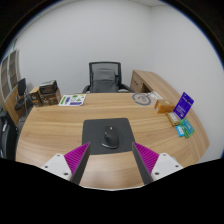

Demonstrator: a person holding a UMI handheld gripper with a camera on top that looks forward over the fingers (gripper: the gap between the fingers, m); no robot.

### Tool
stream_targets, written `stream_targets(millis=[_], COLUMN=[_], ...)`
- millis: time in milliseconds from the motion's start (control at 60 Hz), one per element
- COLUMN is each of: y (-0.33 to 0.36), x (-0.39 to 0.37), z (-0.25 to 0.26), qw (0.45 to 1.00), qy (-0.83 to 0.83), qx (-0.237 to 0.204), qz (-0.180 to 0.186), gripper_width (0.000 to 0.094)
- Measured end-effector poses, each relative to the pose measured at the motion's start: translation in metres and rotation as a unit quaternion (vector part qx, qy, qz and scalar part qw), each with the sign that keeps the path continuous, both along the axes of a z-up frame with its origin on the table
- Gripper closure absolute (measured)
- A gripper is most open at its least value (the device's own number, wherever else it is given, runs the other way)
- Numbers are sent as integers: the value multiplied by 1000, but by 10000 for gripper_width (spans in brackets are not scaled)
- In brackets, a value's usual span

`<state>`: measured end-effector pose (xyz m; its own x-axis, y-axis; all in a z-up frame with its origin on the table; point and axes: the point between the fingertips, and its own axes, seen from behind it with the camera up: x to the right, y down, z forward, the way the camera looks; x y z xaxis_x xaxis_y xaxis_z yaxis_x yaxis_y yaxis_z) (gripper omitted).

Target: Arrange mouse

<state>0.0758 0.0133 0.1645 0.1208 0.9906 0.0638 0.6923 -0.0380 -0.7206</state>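
A dark mouse lies on a black mouse mat on the wooden desk, just ahead of my fingers and between their lines. My gripper is open and empty, its two fingers wide apart with magenta pads showing on either side. The fingertips are short of the mouse and do not touch it.
A black office chair stands behind the desk. A cardboard box and a leaflet lie at the far left. A purple box, a small teal item and a round object sit on the right.
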Motion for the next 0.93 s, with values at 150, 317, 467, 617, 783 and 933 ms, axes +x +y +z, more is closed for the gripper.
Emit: stream_targets(millis=[150, 317, 467, 617, 783, 933], y=[-11, -21, -39, -53, -59, -58], x=[85, 162, 208, 232, 241, 243], z=[57, 91, 101, 95, 96, 101], qw=[1000, 999, 1000, 1000, 1000, 1000], qy=[5, 12, 15, 8, 9, 15], qx=[26, 41, 20, 10, 0, 2], qz=[6, -9, -6, 8, 12, 17], gripper_width=[75, 76, 73, 78, 74, 76])
